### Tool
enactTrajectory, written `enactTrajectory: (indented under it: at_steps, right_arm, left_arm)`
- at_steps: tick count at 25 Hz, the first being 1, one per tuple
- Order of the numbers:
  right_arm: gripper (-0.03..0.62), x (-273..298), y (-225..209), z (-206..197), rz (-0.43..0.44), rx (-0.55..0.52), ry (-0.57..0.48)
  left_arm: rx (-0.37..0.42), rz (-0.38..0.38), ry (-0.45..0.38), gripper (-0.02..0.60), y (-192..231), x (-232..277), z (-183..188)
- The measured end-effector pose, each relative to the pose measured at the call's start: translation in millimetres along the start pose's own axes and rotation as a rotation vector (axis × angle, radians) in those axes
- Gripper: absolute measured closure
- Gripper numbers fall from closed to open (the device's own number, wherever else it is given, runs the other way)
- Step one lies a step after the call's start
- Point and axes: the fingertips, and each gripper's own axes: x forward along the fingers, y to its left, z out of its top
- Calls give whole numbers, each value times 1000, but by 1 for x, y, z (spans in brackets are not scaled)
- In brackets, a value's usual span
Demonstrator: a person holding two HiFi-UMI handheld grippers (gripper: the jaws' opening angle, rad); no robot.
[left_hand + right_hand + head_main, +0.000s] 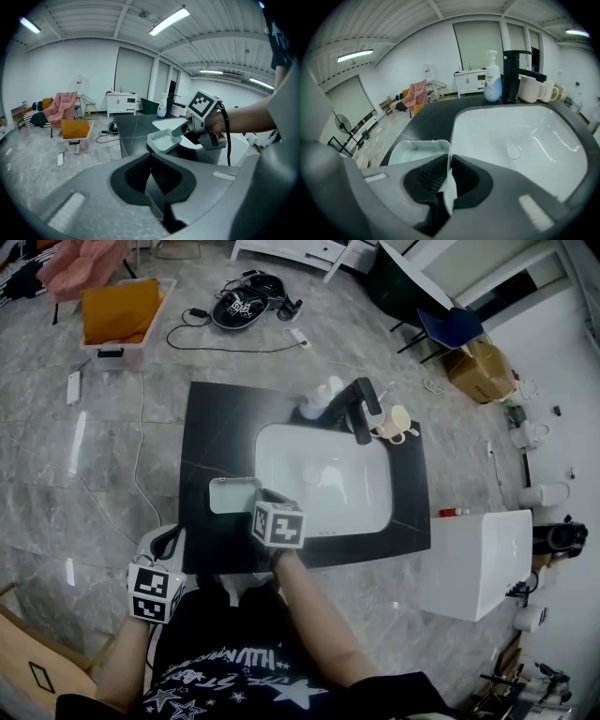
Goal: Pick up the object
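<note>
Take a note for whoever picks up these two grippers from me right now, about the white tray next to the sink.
Right gripper: shut on the white tray, with the wall nearest the sink pinched between its pads.
Left gripper: shut and empty, held low off the counter's near left corner.
Tray: on the black countertop, just left of the white sink.
Done: reach and grasp.
Left: the lift. The tray does not look raised off the counter yet. The grip is on a thin wall only, so raise it gently.
</note>
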Motion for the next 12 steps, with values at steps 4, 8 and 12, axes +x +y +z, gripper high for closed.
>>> enactTrajectory:
  at_steps: [4,8,12]
  right_arm:
    - [568,-5,2,5,10,5,-4]
    - [583,-13,0,15,40,20,-24]
    - [583,-25,-6,26,70,12,-49]
  left_arm:
    - [-4,15,-8,572,2,-3,4]
    - [-7,28,-17,572,-3,-3,10]
    - [-13,58,-31,572,-12,-4,16]
